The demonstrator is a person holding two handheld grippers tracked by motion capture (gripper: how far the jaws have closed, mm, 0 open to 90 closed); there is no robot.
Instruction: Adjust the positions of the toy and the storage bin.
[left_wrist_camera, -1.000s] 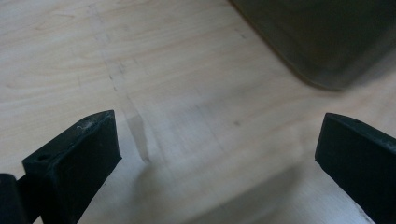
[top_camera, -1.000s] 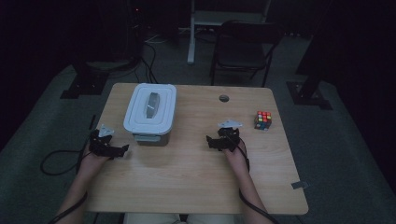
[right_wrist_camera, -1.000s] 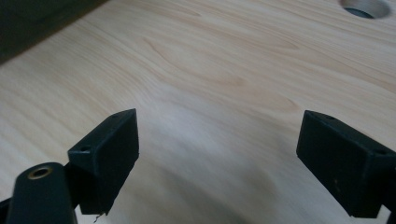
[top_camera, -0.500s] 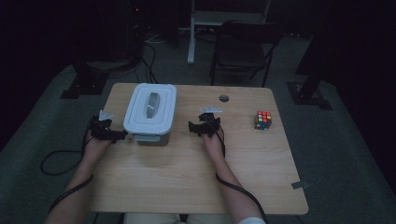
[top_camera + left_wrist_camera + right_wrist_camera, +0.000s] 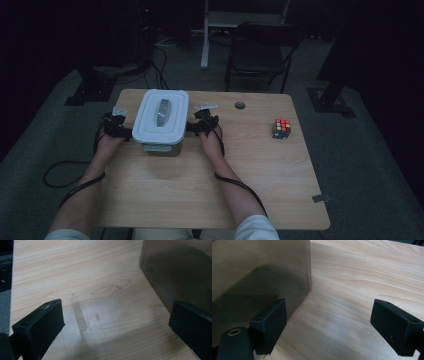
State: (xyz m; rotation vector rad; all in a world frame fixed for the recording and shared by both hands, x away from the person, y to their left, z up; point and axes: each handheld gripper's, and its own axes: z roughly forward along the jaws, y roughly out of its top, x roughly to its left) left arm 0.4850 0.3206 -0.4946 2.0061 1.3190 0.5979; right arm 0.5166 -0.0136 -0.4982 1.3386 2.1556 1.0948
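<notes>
On table (image 5: 210, 170) | left gripper (image 5: 119, 131) released, right gripper (image 5: 196, 126) released | flanking lidded box (image 5: 161, 122)

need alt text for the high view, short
A person at a wooden table holds the left gripper and right gripper against opposite sides of a white-lidded container. A colourful puzzle cube sits apart to the right.

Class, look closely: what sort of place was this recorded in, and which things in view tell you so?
Probably a lab or studio set up for recording, not a home: a lone wooden table on grey carpet, dark surroundings, cables trailing over the floor, stand bases and a folding chair behind.
</notes>
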